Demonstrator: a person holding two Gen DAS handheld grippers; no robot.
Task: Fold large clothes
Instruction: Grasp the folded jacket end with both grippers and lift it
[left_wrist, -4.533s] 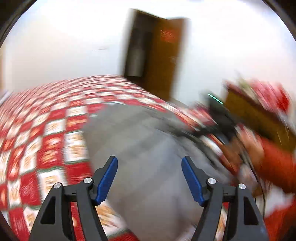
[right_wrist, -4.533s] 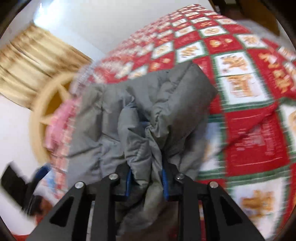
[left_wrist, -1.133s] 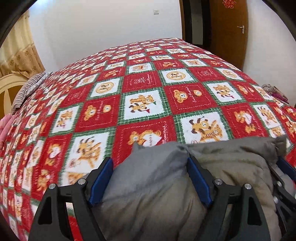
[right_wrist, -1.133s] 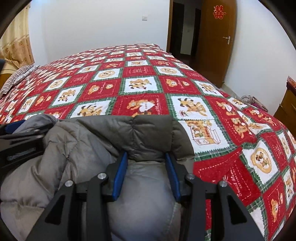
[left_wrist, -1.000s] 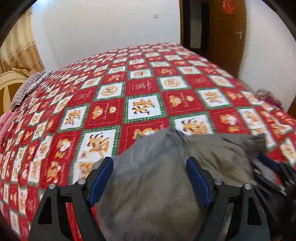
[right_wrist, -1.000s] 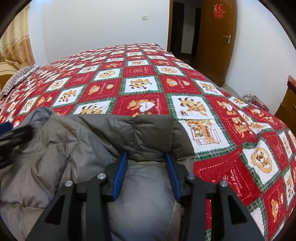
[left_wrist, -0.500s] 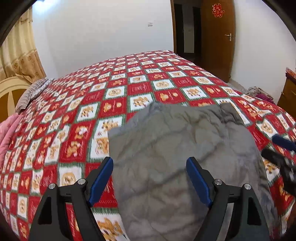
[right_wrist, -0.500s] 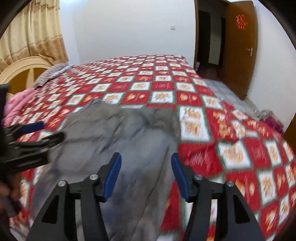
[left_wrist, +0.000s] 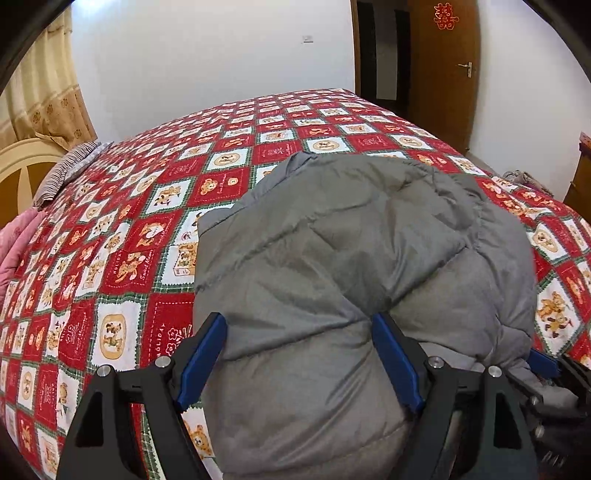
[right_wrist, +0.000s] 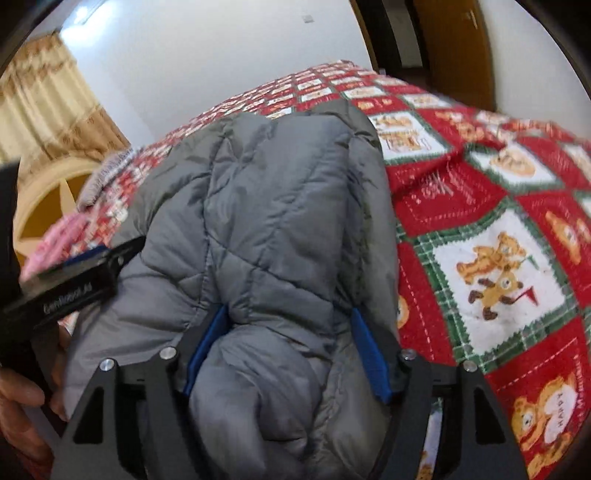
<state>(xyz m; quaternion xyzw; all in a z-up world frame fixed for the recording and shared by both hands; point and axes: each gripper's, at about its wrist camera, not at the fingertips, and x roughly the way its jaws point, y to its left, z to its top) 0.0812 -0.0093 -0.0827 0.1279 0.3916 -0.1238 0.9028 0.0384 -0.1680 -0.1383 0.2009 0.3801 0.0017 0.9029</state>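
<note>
the grey coat (left_wrist: 354, 258) lies bunched on the red quilt (left_wrist: 122, 229) of the bed, near its close edge, so both tongs can reach it. the left tongs (left_wrist: 299, 362) are spread wide with a puffy fold bulging between the 2 pads; whether they pinch it i cannot tell. the right tongs (right_wrist: 286, 345) likewise straddle a thick fold, grip unclear. judging by this, a fold is being set up.
</note>
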